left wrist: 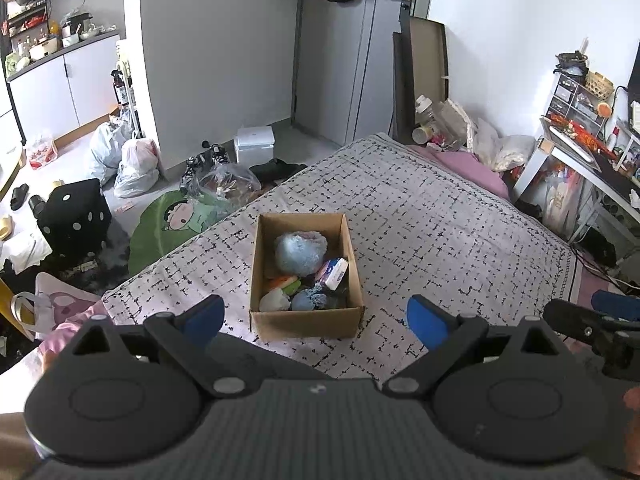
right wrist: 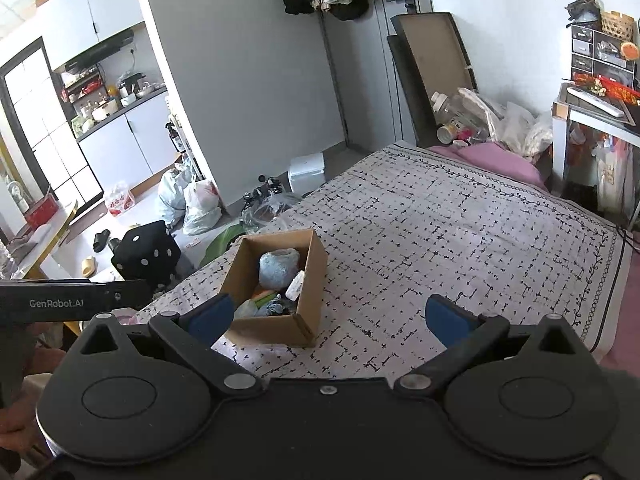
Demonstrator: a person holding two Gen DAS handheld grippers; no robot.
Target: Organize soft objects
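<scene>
Near the bed's [left wrist: 440,216] front edge: a full box [left wrist: 306,322].
Its long axis runs away from both grippers [left wrist: 316,318] [right wrist: 340,320], which are wide open and empty.

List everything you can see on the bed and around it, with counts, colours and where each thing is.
cardboard box: one, brown, open, on the bed's near part
fluffy ball: one, light blue, at the box's far end
tissue pack: one, white and purple, against the box's right wall
small soft items: several, white, green, orange, blue, at the box's near end; exact count unclear
bed cover: one, white with black marks, over the bed
dice cushion: one, black with white dots, on the floor left of the bed
plastic bags: at least two, white, on the floor by the wall
left gripper: one, black with blue pads, open, empty
right gripper: one, same colours, open, empty
</scene>
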